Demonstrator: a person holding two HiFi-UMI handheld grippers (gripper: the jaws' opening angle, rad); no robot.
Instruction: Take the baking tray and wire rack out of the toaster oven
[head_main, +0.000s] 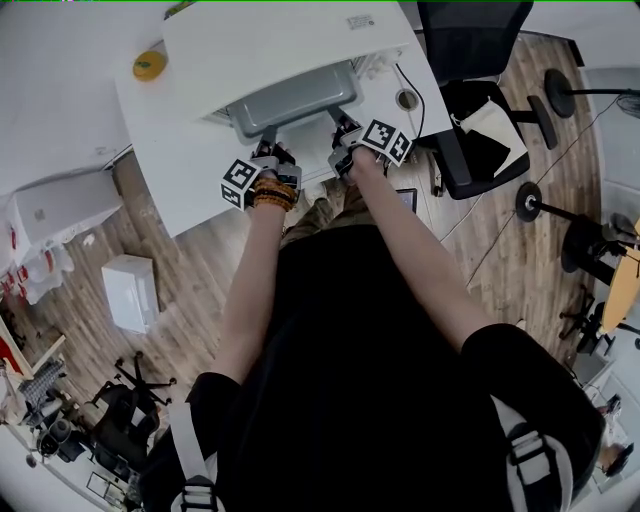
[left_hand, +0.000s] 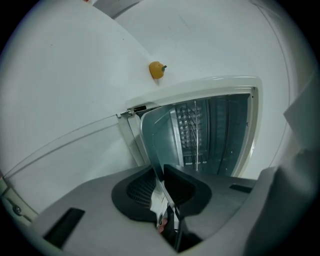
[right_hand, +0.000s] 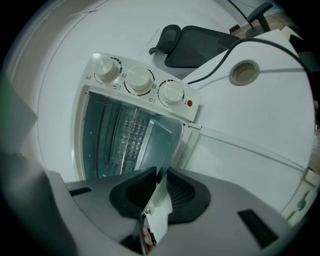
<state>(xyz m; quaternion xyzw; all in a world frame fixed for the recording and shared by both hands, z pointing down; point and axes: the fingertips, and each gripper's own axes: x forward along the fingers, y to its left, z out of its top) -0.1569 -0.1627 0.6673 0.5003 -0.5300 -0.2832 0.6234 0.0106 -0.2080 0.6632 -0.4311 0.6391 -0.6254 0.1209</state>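
Note:
The grey baking tray (head_main: 292, 101) sticks partway out of the white toaster oven (head_main: 285, 42) on the white table (head_main: 175, 150). My left gripper (head_main: 268, 142) is shut on the tray's front rim near its left corner, and my right gripper (head_main: 343, 128) is shut on the rim near its right corner. In the left gripper view the thin tray edge (left_hand: 156, 150) is clamped between the dark pads (left_hand: 137, 192) of that gripper (left_hand: 161, 186). The right gripper view shows the tray (right_hand: 160, 142) pinched the same way by the right gripper (right_hand: 159, 189). The wire rack (left_hand: 192, 125) sits inside the oven cavity behind the tray.
Three knobs and a red lamp line the oven's control panel (right_hand: 140, 81). A small orange object (head_main: 150, 64) lies on the table to the left. A black cable and a desk grommet (right_hand: 244, 72) are to the right. An office chair (head_main: 475, 75) stands beside the table, a white box (head_main: 130, 291) on the floor.

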